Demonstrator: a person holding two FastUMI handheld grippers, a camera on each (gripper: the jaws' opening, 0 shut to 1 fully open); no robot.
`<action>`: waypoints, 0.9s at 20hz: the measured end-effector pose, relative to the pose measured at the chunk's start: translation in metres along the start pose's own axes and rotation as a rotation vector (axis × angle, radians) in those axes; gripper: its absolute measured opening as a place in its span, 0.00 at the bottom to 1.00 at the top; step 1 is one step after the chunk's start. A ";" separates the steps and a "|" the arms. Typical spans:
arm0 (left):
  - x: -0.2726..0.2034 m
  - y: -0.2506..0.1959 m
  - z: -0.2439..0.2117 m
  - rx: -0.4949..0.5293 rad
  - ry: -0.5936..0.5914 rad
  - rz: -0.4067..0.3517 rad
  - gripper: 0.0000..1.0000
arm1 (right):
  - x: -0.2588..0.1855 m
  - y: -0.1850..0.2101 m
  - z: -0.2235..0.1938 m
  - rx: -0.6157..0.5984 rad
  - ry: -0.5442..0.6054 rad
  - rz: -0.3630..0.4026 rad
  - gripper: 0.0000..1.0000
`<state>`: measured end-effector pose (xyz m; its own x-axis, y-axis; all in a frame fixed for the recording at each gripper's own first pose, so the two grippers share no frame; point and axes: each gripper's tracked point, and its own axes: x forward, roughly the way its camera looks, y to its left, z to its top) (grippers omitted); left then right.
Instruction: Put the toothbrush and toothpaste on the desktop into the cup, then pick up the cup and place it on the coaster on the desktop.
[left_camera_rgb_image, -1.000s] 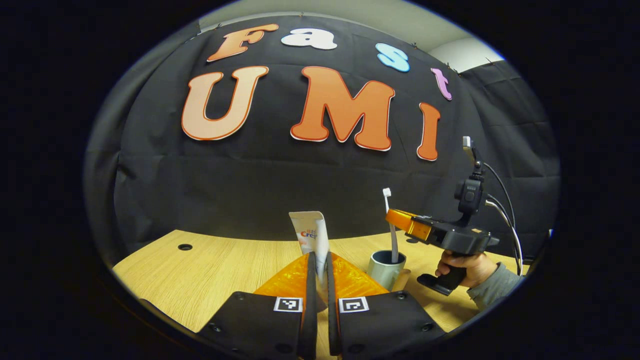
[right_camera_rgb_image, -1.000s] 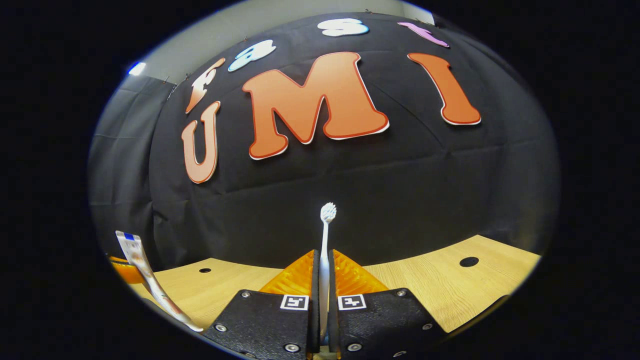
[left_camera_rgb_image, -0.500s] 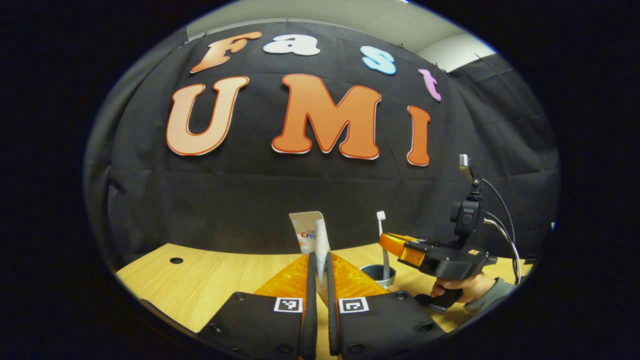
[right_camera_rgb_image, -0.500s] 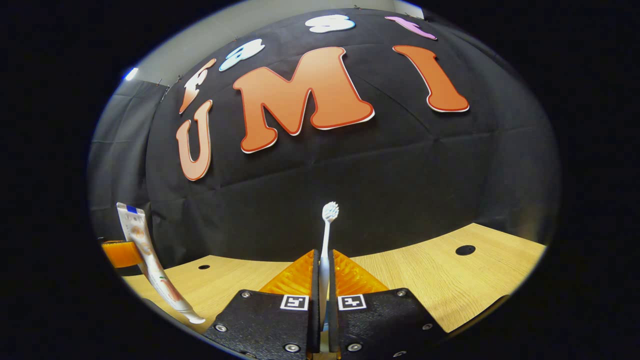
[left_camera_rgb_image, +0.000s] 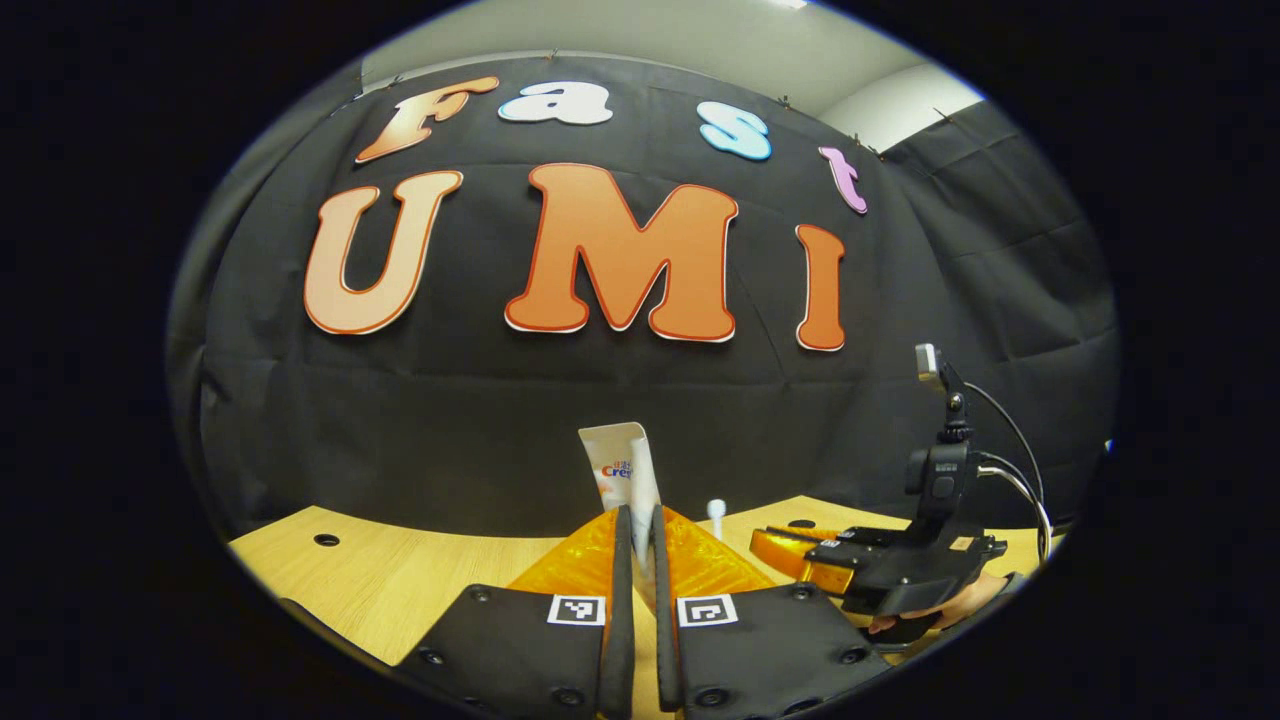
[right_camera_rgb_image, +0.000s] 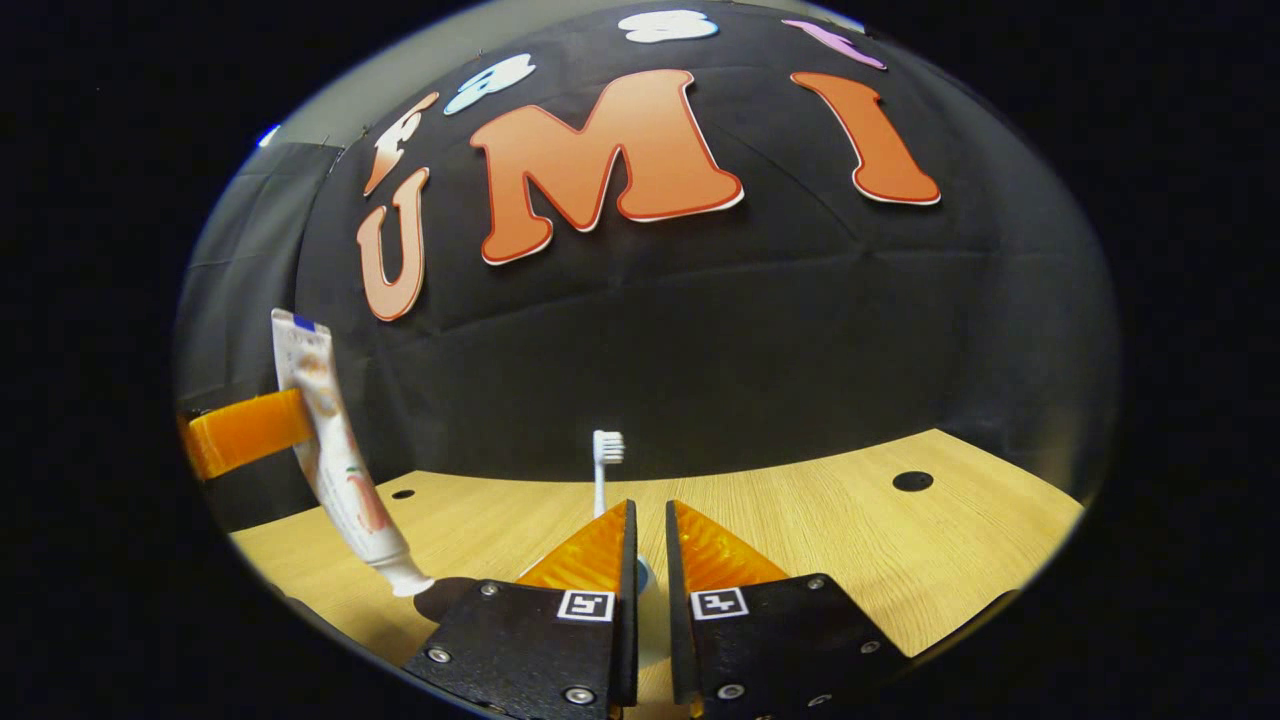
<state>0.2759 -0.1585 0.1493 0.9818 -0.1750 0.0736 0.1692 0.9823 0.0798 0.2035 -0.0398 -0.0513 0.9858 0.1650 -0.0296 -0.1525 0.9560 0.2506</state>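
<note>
The wooden counter (right_camera_rgb_image: 860, 560) fills the lower frame. At lower centre the right gripper (right_camera_rgb_image: 647, 560) has just spread its jaws, and the freed toothbrush (right_camera_rgb_image: 605, 462) stands beyond them, probably in the cup. The left gripper (left_camera_rgb_image: 636, 560) still pinches the toothpaste (left_camera_rgb_image: 622, 478), which should go in next.

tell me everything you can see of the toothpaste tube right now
The toothpaste tube is a soft white squeeze tube with red and orange print, a flat crimped end with a blue patch on top, and a white cap at the bottom. It hangs nearly upright, cap down and slightly tilted, above the wooden desktop without touching it. The left gripper holds it, both fingers pressing on its upper body. In the left gripper view its crimped end rises between those fingers.
</note>
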 end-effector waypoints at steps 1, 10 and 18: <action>0.004 -0.003 0.002 0.005 -0.007 -0.003 0.12 | -0.003 -0.002 0.000 0.005 0.003 0.001 0.17; 0.036 -0.035 -0.008 0.011 -0.028 -0.033 0.12 | -0.038 -0.018 -0.016 -0.050 0.074 0.001 0.50; 0.065 -0.056 -0.066 -0.021 0.081 -0.056 0.12 | -0.063 -0.027 -0.018 -0.039 0.083 -0.014 0.76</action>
<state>0.3362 -0.2206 0.0837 0.9744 -0.2246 -0.0113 0.2248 0.9725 0.0611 0.1446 -0.0714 -0.0735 0.9790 0.1699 -0.1129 -0.1434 0.9668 0.2114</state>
